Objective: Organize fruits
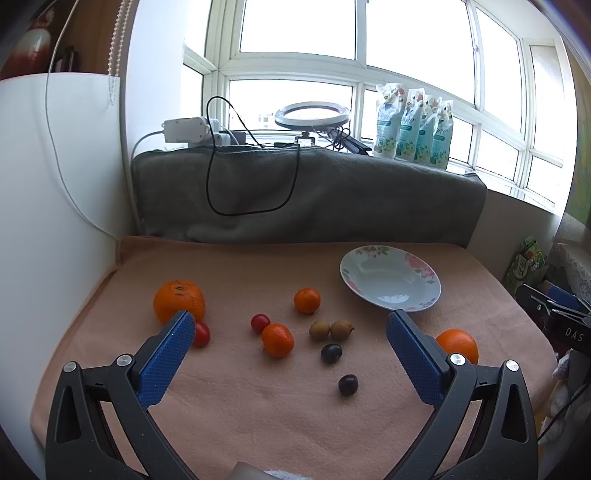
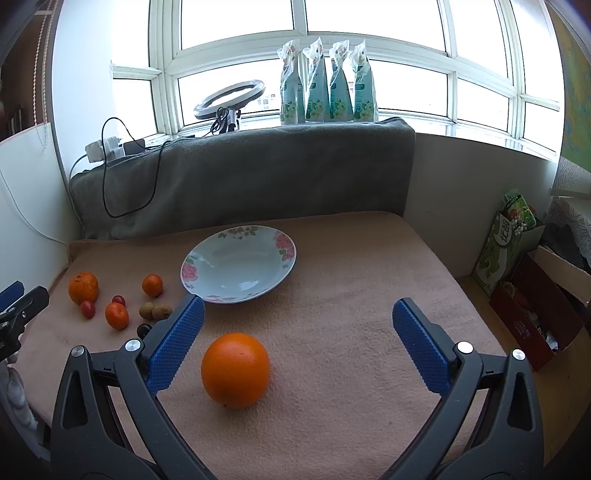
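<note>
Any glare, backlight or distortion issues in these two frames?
Left wrist view: window blown out white, glare patch on the plate, window frames bowed by the fisheye, corners vignetted. Right wrist view: same backlight, pouches dim against it, orange sharp and evenly lit, soft shadows only.

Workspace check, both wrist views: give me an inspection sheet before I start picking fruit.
Surface: peach blanket, flat.
Job's things: floral plate holds nothing; big orange near right gripper; rough orange, two mandarins, two cherry tomatoes, two longans, two dark grapes loose on blanket.
Clutter: nothing seen on blanket.
Grippers: left gripper open, right gripper open, both holding nothing.
Cables: black cable hangs over grey blanket.
Surroundings: ring light, refill pouches, boxes at right.
</note>
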